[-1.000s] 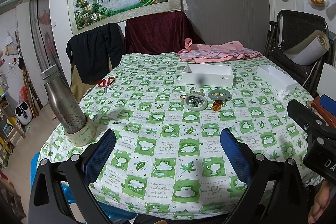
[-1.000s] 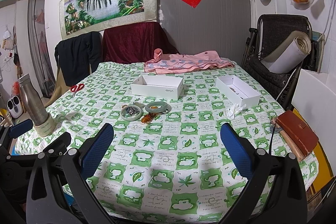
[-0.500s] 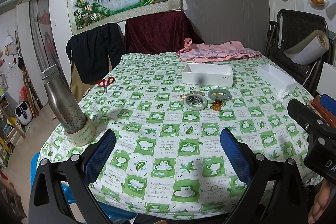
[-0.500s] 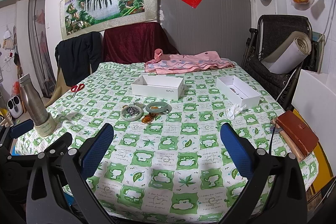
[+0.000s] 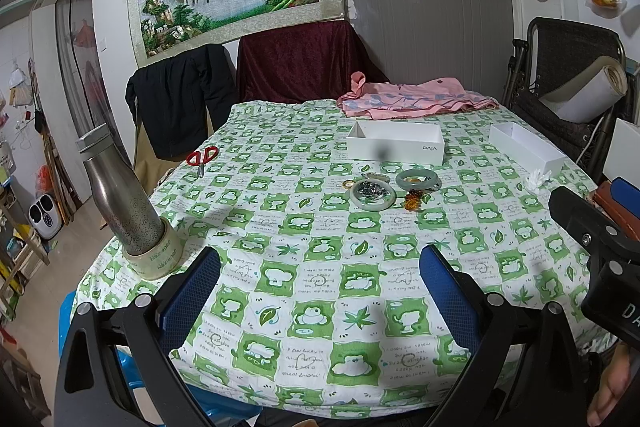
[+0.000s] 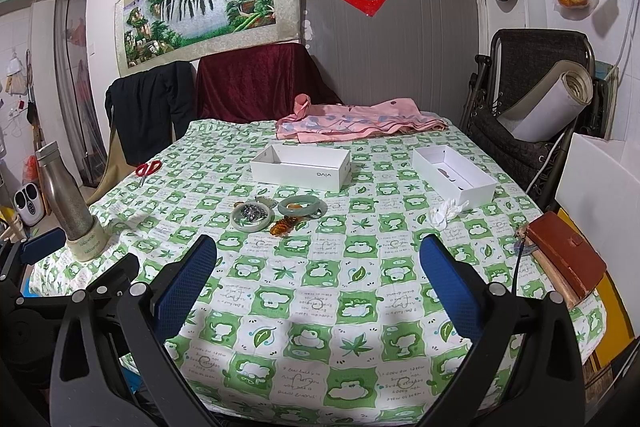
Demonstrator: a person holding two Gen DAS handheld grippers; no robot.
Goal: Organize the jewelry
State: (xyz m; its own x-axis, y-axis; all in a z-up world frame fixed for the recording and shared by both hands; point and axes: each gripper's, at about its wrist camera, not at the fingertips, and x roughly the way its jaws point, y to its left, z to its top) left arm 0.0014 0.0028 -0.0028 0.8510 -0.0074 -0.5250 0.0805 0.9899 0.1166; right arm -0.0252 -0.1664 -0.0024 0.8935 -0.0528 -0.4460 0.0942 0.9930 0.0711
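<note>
A pile of jewelry lies mid-table: a pale jade bangle (image 5: 373,195) (image 6: 252,219) around a metal chain, a greener bangle (image 5: 418,180) (image 6: 302,205), and an amber piece (image 5: 412,203) (image 6: 283,225). Behind it stands an open white box (image 5: 395,143) (image 6: 300,167); a second white box (image 5: 526,147) (image 6: 452,175) is to the right. My left gripper (image 5: 320,291) and right gripper (image 6: 320,283) are both open and empty, held above the table's near edge, well short of the jewelry.
A steel bottle (image 5: 120,199) (image 6: 68,199) stands in a tape roll at the left edge. Red scissors (image 5: 202,157) (image 6: 147,169) lie far left. Pink cloth (image 5: 412,101) lies at the back. A white tissue (image 6: 444,211) and a brown wallet (image 6: 566,257) sit at the right.
</note>
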